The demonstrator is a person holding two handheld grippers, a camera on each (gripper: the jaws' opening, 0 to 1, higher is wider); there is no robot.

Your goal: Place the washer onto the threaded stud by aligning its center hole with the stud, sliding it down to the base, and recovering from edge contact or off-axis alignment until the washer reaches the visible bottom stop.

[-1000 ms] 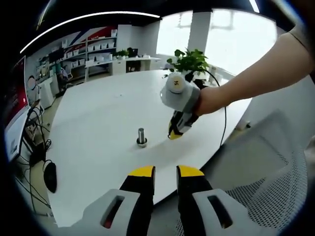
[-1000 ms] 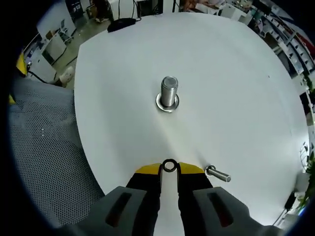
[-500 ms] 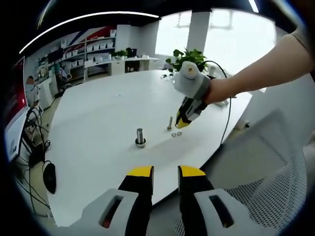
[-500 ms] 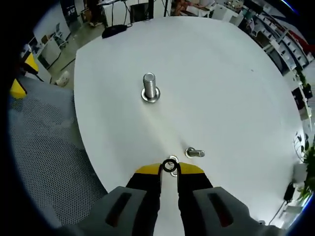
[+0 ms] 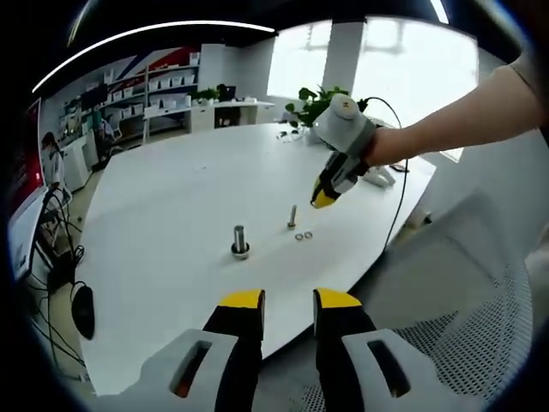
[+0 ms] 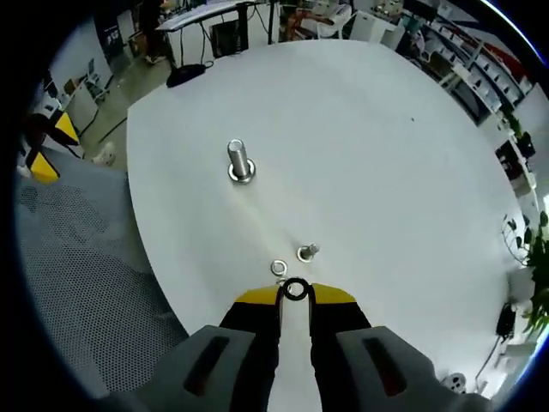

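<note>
Since a second ago the right hand-held gripper [image 6: 294,296] has risen well above the table [image 6: 386,172], carrying the washer [image 6: 295,289] with it: the small dark ring sits pinched between the yellow fingertips [image 6: 256,297], the jaws closed on its edges. In the right gripper view the threaded stud [image 6: 239,160] now looks smaller and farther off than before, upright on its wide base. A smaller bolt [image 6: 308,251] and a loose ring [image 6: 278,267] have come into sight on the table just ahead of the jaws.

In the left gripper view the right hand-held gripper [image 5: 327,196] hangs higher than a second ago, above and behind the small bolt [image 5: 292,216], held by a person's bare forearm [image 5: 446,124] reaching in from the right. The threaded stud [image 5: 239,241] stands apart to the left of the bolt, and two loose rings [image 5: 303,235] lie just beside the bolt. The left hand-held gripper [image 5: 287,305] stays low at the near table edge, its jaws a small gap apart with nothing between them.

The table is large, round and white. A mesh chair [image 5: 463,318] stands beside it, a potted plant [image 5: 313,103] at its far edge, shelves [image 5: 163,86] and bright windows [image 5: 412,60] beyond.
</note>
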